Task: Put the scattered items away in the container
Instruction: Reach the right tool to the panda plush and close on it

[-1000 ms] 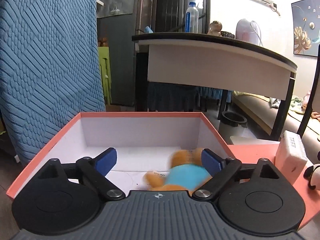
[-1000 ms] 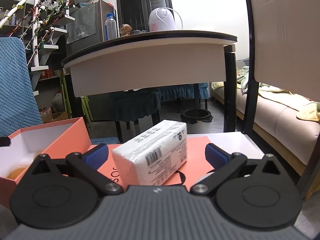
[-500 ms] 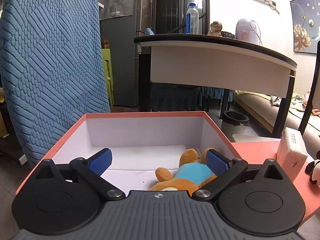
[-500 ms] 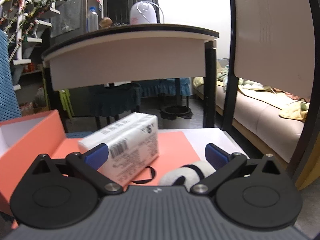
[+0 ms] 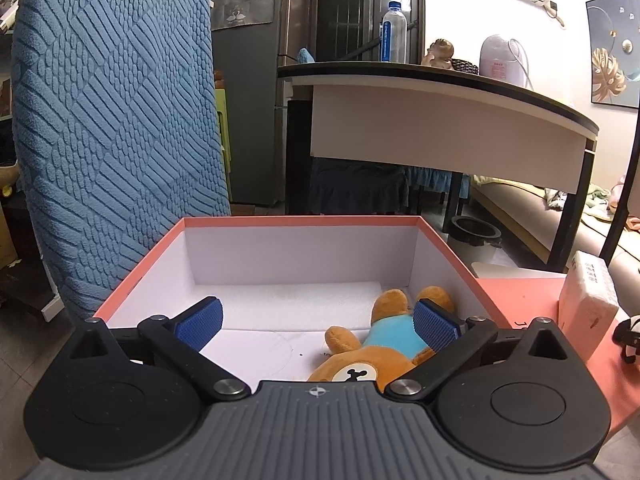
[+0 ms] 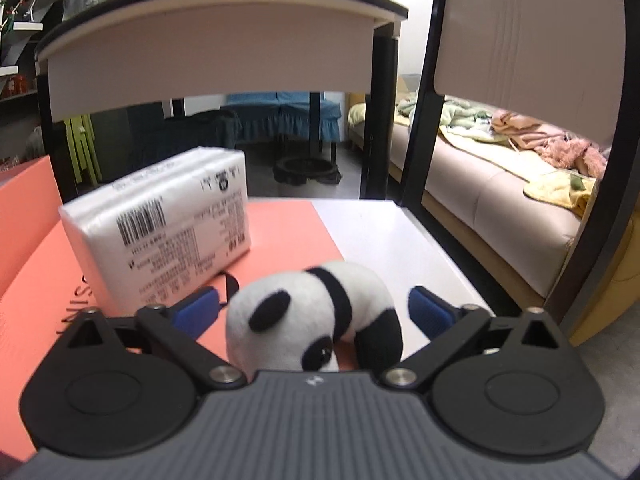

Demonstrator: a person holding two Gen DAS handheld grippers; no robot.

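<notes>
An orange box [image 5: 300, 221] with a white inside fills the left wrist view. A brown plush bear in a blue shirt [image 5: 384, 340] lies on its floor at the right. My left gripper [image 5: 318, 320] hangs open above the box, its right pad over the bear. In the right wrist view a plush panda [image 6: 316, 312] lies between the open fingers of my right gripper [image 6: 314, 308], untouched by either pad. A white tissue pack [image 6: 168, 220] stands just behind and left of it on the orange lid [image 6: 280, 236]. The tissue pack [image 5: 588, 304] and panda [image 5: 628, 332] also show at the left view's right edge.
A blue textured chair back [image 5: 112, 140] rises left of the box. A dark-topped desk [image 5: 440, 120] stands behind, with a bottle [image 5: 394, 32] on it. A black chair frame [image 6: 424, 120] and a sofa [image 6: 500, 208] lie to the right. The white tabletop [image 6: 380, 232] ends near the panda.
The bear dropped from my left gripper and settled in the box; the gripper lifted slightly. My right gripper swung right from the tissue pack and moved in around the panda.
</notes>
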